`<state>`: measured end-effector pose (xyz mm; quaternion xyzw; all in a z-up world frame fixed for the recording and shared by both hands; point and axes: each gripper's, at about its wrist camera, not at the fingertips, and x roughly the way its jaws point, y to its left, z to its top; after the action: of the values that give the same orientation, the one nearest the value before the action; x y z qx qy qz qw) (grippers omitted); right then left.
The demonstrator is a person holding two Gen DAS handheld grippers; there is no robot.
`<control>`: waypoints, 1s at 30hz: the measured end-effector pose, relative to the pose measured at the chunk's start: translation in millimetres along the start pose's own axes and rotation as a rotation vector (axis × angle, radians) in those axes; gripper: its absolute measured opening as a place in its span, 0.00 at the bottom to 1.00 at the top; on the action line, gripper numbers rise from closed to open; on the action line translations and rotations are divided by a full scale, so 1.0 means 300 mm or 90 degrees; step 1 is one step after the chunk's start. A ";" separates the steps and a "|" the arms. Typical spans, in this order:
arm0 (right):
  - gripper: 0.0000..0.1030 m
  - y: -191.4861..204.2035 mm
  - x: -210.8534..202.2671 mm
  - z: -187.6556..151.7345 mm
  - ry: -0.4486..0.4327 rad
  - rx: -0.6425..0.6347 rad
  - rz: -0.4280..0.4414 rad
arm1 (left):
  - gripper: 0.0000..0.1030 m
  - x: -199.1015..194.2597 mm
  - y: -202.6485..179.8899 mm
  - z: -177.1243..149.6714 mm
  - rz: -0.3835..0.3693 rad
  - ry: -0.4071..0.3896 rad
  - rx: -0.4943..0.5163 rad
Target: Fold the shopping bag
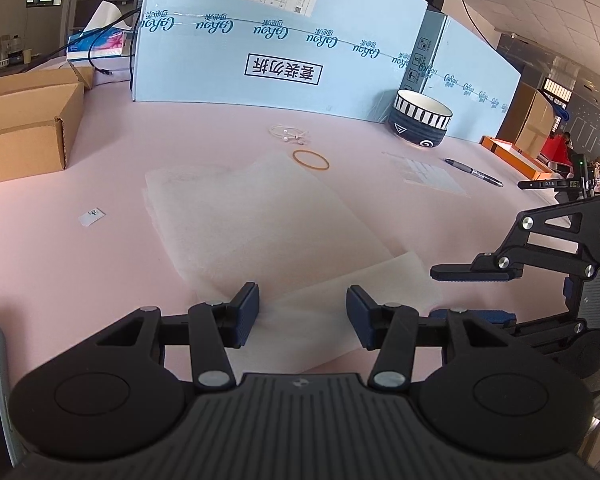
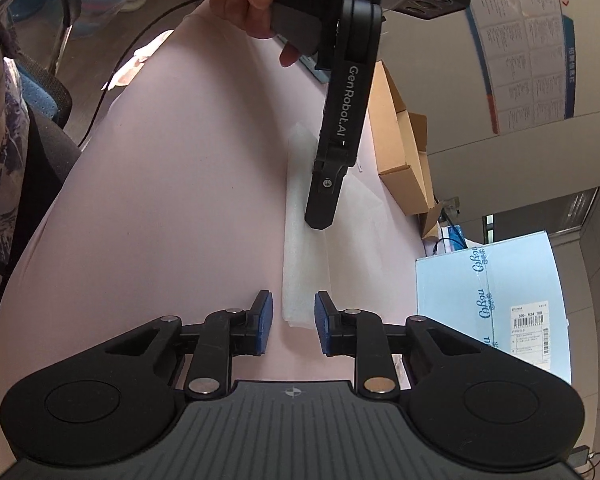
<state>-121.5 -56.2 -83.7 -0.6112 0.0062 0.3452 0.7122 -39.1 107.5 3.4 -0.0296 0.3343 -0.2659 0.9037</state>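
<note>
The white translucent shopping bag (image 1: 260, 216) lies flat on the pink table, partly folded, with a narrower flap reaching toward the near edge. My left gripper (image 1: 303, 312) is open, its blue pads on either side of the flap's near end. My right gripper (image 2: 293, 322) is open, its pads straddling the bag's near corner (image 2: 300, 280). In the left wrist view the right gripper (image 1: 472, 292) stands at the bag's right edge, jaws apart. In the right wrist view the left gripper (image 2: 320, 208) comes down over the bag, held by a hand.
A large light-blue carton (image 1: 280, 40) stands at the back. A striped bowl (image 1: 420, 118), a pen (image 1: 474, 172), a rubber band (image 1: 310, 160) and a white cord (image 1: 288, 134) lie beyond the bag. Brown cardboard boxes (image 1: 24, 120) sit at the left.
</note>
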 end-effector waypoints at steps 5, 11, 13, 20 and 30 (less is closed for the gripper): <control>0.16 -0.005 0.044 -0.001 0.012 -0.031 -0.009 | 0.45 -0.003 0.006 -0.006 -0.008 -0.005 -0.001; 0.04 0.009 0.082 0.006 0.023 -0.056 0.001 | 0.49 -0.004 0.005 -0.004 -0.018 -0.006 0.014; 0.04 -0.005 0.081 -0.004 0.017 -0.036 0.007 | 0.49 -0.016 -0.001 -0.010 -0.021 -0.012 0.027; 0.04 -0.132 0.092 -0.055 -0.009 0.127 0.089 | 0.60 -0.141 -0.098 -0.030 0.021 -0.023 0.165; 0.04 -0.256 0.149 -0.113 -0.040 0.288 0.194 | 0.51 -0.055 -0.204 -0.054 0.106 0.035 0.458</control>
<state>-35.2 -65.4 -44.9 -0.4174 0.1532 0.4570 0.7704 -87.8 65.3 14.7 0.3246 0.2446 -0.2930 0.8654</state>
